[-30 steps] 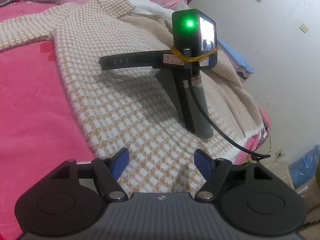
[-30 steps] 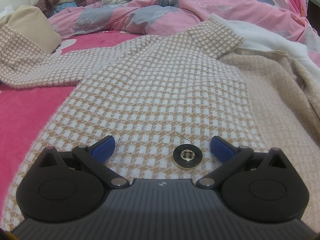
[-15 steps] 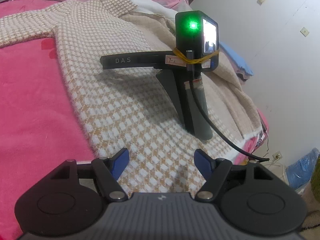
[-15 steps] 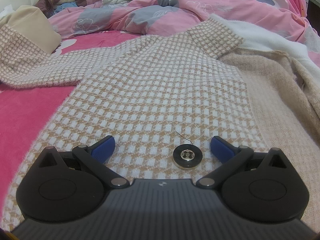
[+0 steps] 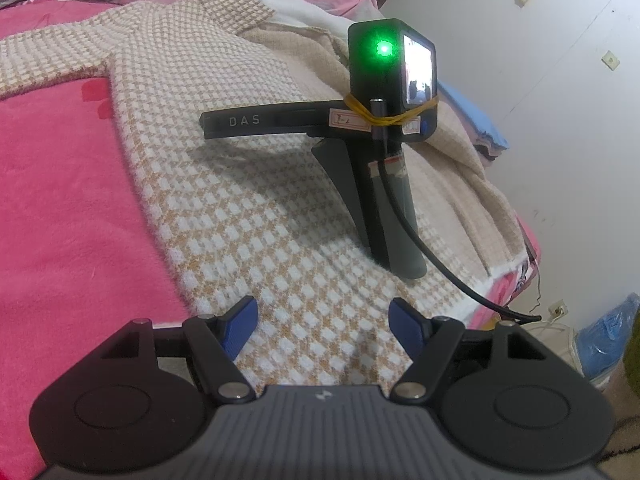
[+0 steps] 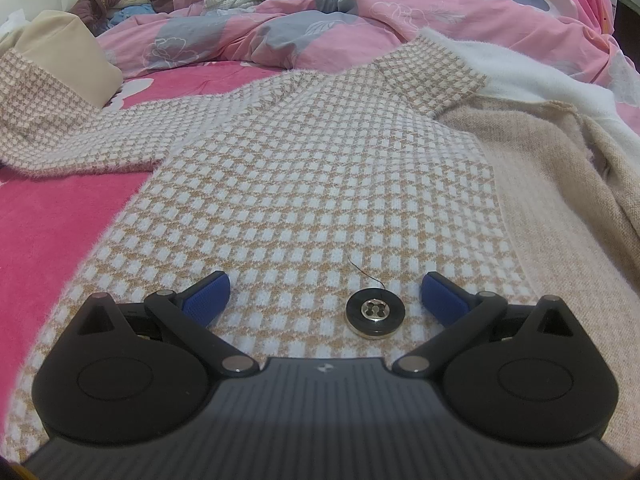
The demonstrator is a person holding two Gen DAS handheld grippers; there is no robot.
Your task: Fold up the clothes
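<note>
Both tools, left tool (image 5: 323, 322) and right tool (image 6: 325, 294), gape wide just above the checked sweater (image 6: 320, 184).

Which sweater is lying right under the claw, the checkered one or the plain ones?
The checkered tan-and-white sweater. It lies spread flat under the open right claw; the plain beige sweater and fluffy white one lie beside it.

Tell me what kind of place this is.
Most likely a bedroom at home: a checked sweater lies spread on a bed with a pink blanket, a rumpled pink floral duvet is bunched behind it, and a white wall stands beside the bed.
</note>
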